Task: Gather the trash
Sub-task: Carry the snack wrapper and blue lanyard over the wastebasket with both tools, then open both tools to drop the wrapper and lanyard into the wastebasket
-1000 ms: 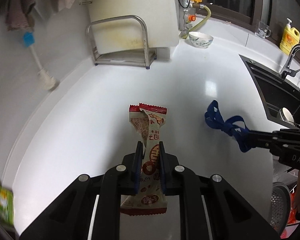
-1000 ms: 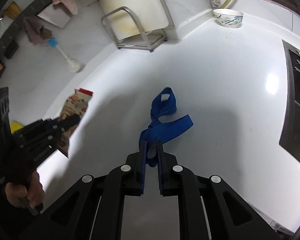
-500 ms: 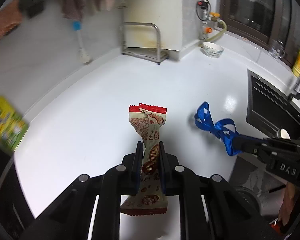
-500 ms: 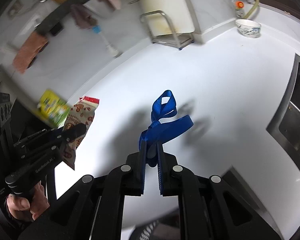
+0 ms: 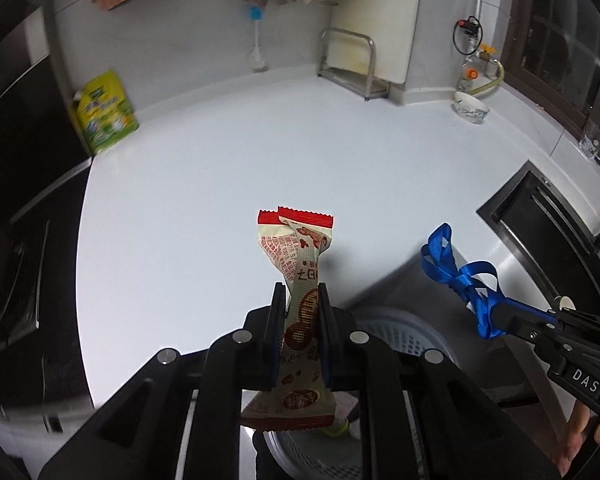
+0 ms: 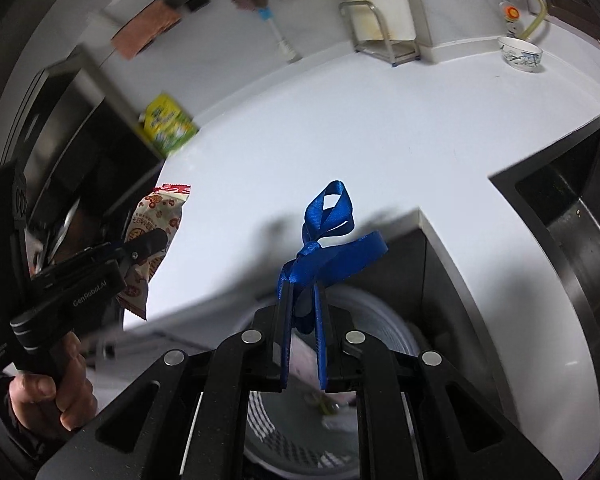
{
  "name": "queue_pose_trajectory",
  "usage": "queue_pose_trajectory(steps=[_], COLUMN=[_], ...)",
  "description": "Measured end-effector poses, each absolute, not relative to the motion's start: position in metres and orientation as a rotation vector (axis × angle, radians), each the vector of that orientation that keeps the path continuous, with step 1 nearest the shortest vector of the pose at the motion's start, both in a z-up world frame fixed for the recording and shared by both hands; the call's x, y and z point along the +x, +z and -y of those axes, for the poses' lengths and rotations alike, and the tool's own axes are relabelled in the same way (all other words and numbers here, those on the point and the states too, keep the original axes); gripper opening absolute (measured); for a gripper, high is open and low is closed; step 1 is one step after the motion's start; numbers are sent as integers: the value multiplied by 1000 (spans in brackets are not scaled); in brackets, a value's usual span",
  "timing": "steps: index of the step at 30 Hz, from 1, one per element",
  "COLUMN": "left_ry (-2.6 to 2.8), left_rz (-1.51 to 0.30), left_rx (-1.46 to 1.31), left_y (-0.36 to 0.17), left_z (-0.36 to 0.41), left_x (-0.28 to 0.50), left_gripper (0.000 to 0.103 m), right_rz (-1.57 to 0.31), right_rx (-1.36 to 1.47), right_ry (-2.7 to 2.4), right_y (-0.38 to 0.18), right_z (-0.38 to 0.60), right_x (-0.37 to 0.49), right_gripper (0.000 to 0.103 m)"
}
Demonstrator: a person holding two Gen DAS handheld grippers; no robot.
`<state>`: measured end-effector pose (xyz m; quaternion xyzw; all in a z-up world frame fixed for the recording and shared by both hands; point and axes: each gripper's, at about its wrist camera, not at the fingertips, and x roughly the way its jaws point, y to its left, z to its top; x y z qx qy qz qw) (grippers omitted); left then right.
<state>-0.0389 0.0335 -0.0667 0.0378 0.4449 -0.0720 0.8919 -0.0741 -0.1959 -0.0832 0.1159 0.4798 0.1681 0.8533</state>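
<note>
My left gripper [image 5: 299, 300] is shut on a red-and-cream snack wrapper [image 5: 296, 256], held upright in the air over the counter's front edge. The wrapper also shows in the right wrist view [image 6: 156, 216]. My right gripper [image 6: 303, 300] is shut on a knotted blue ribbon [image 6: 328, 236], which also shows in the left wrist view [image 5: 456, 272]. Both grippers hang above a white mesh trash basket [image 6: 388, 332] below the counter, seen also in the left wrist view [image 5: 400, 336]. Some scraps lie in the basket.
The white countertop [image 5: 260, 152] carries a green-yellow bag [image 5: 104, 112], a steel rack with a cutting board [image 5: 356, 64], a patterned bowl [image 5: 470, 106] and a brush [image 5: 256, 40]. A dark sink [image 6: 580, 216] lies to the right. Cloths hang on the back wall.
Both grippers have pulled back from above the counter to beyond its front edge, each still holding its item. The trash basket has come into view beneath them.
</note>
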Motion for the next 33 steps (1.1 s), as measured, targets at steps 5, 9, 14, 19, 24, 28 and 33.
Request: queue_pose_trajectory(steps=[5, 9, 14, 19, 24, 28, 33], left_ry=[-92, -71, -66, -62, -49, -9, 15], left_rz=[-984, -1035, -1079, -1120, -1131, -1105, -1102], left_rx=[70, 54, 54, 23, 23, 30, 24], left_y=[-86, -100, -114, -127, -130, -124, -117], left_z=[-33, -35, -29, -28, -21, -23, -26], left_x=[-64, -76, -85, -86, -85, -85, -85], left_gripper=[15, 15, 15, 16, 28, 68, 69], right_rz=[-1065, -1110, -1169, -1200, -1209, -1181, -1163], right_rx=[209, 197, 165, 171, 172, 183, 182], right_ry=[392, 414, 424, 427, 430, 409, 396], right_y=[-95, -108, -131, -145, -148, -144, -137], right_z=[192, 185, 178, 179, 182, 189, 197], right_x=[-97, -104, -106, -106, -103, -103, -105], right_gripper=[10, 10, 10, 10, 10, 39, 39])
